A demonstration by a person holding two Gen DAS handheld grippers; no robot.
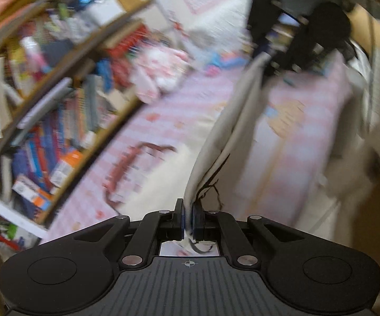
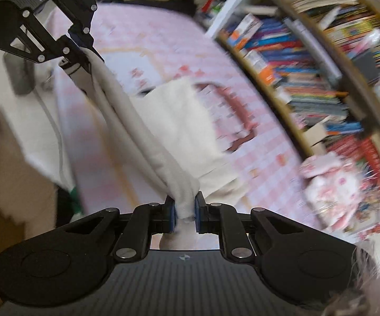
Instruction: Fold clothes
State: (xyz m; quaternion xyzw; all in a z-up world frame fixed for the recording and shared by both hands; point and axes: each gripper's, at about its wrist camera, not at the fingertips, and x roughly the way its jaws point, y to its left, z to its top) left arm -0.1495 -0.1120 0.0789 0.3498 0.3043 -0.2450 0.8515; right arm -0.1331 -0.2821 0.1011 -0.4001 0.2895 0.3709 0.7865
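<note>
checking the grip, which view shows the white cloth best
Right wrist view: the white cloth runs taut from the right gripper to the left gripper. The left wrist view shows only a thin, blurred edge-on strip.

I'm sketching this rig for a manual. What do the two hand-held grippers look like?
Both match. The left hand-held gripper and right hand-held gripper are matte black, with a ribbed dark-grey body bearing a small crosshair mark, round side lobes, linkage arms on silver pivot screws, and two short fingers with blue pads. No cables or sleeves show clearly.
</note>
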